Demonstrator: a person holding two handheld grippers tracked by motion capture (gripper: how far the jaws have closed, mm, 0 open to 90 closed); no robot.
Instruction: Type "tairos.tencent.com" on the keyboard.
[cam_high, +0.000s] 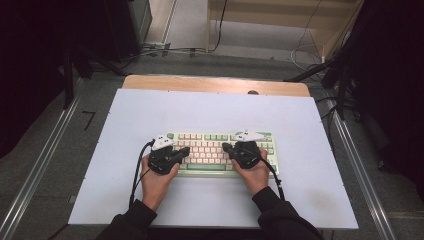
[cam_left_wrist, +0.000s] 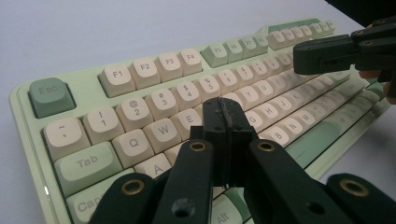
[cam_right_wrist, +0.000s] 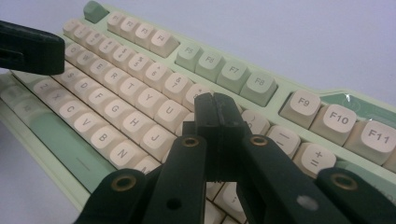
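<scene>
A pale green keyboard (cam_high: 206, 145) with cream and green keys lies near the front middle of a white mat. My left gripper (cam_high: 186, 149) reaches over its left half from the left, jaws shut with nothing between them. In the left gripper view its tips (cam_left_wrist: 226, 109) stand just over the keys right of E, above the keyboard (cam_left_wrist: 154, 70). My right gripper (cam_high: 224, 146) points in from the right, also shut and empty. Its tips (cam_right_wrist: 215, 105) hang over the keys right of U and J on the keyboard (cam_right_wrist: 140, 93). I cannot tell whether either tip touches a key.
The white mat (cam_high: 210, 110) covers a wooden table (cam_high: 215, 84). Metal rails (cam_high: 45, 155) run along both sides on the floor. Cables (cam_high: 165, 50) and a wooden shelf unit (cam_high: 280, 20) lie beyond the far edge. The other gripper's jaw (cam_left_wrist: 322, 56) shows across the keys.
</scene>
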